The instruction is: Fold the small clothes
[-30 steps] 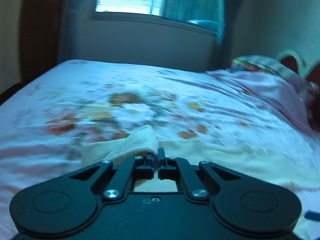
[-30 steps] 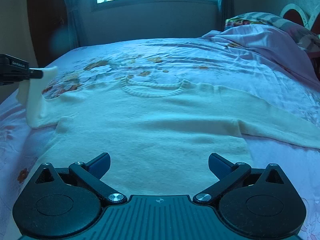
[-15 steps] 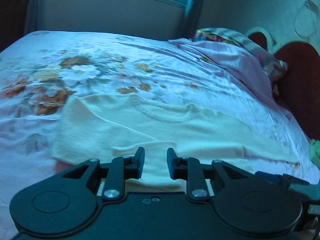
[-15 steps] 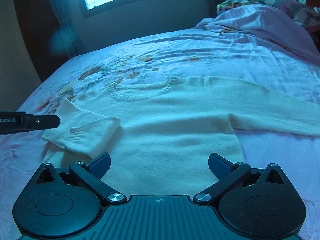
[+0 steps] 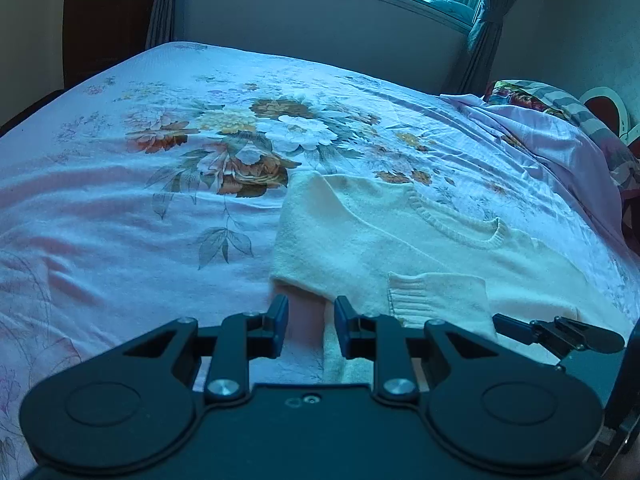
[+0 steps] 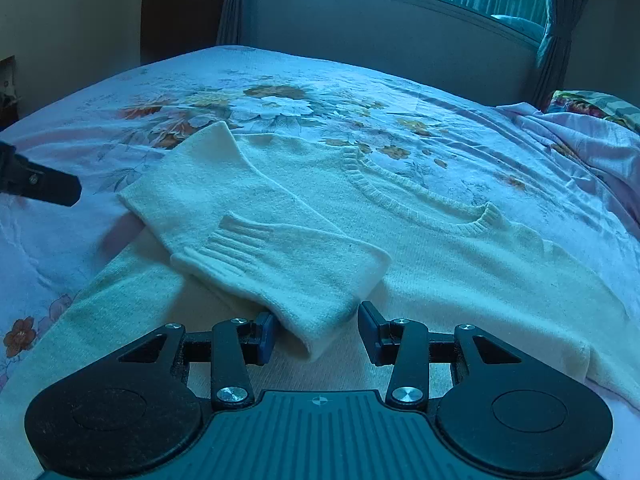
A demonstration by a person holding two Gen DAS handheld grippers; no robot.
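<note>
1. Cream sweater [image 6: 420,264] spread flat on the floral bedsheet [image 6: 100,248], centre to 3 o'clock in the right wrist view, 4 o'clock in the left wrist view.
2. One sleeve [image 6: 256,240] already folded in across the chest, ribbed cuff lying at about 7 o'clock of the neckline [image 6: 416,200], just ahead of the right gripper [image 6: 316,332].
3. Other sleeve not yet folded by the look of it: stretched out toward 4 o'clock, end out of view.
4. Left to do, judging from the layout: second sleeve in, then body folded over.
5. Long axis of the body running from the hem at 7 o'clock up to the neckline at 1 o'clock; neck opening pointing toward the window wall; folded sleeve slanting from 11 o'clock down to 5 o'clock.
6. Right gripper: jaws closing, folded edge of the sleeve between the blue pads [image 6: 266,338], pads not visibly pressing yet.
7. Left gripper [image 5: 308,328]: narrowly parted, holding nothing; bare sheet and the sweater's edge showing through the gap, at 9 o'clock of the garment.
8. Pillows and bunched lilac bedding [image 6: 580,136] at 2 o'clock, well apart from the sweater.
</note>
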